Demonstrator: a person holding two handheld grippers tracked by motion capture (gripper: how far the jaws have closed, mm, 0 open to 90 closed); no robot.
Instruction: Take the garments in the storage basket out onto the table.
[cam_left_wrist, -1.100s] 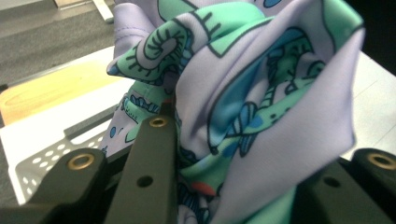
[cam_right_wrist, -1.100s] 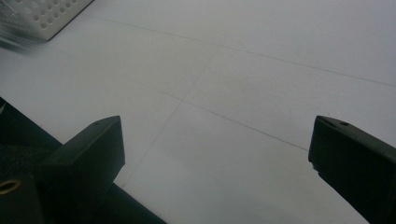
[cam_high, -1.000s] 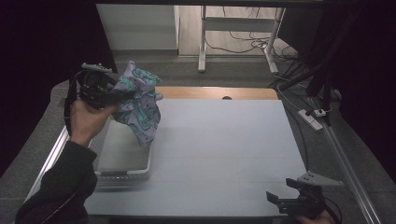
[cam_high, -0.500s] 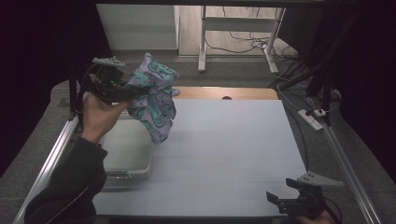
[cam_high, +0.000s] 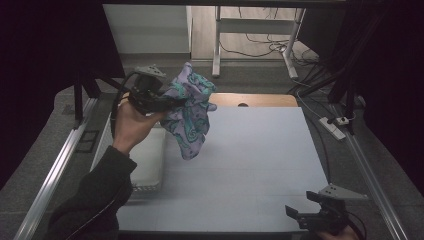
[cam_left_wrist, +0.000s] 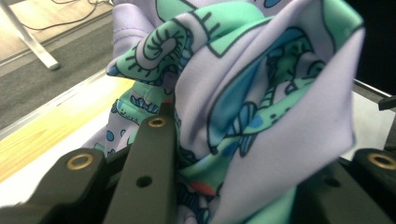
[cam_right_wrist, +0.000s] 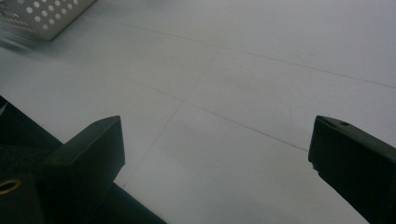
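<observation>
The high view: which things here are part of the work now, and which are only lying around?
Part of the work:
- patterned cloth, pinched in the left claw, hanging above the table
- white basket below it, with holes in its wall

Lying around:
- right claw, open, at the table's near edge
- power strip and cables on the floor
- metal frame legs behind

The left gripper (cam_left_wrist: 187, 154) is clamped on a bunched lilac cloth (cam_left_wrist: 261, 93) printed in green and blue, which billows above the black jaws, with a wooden table edge (cam_left_wrist: 51, 130) at left.
</observation>
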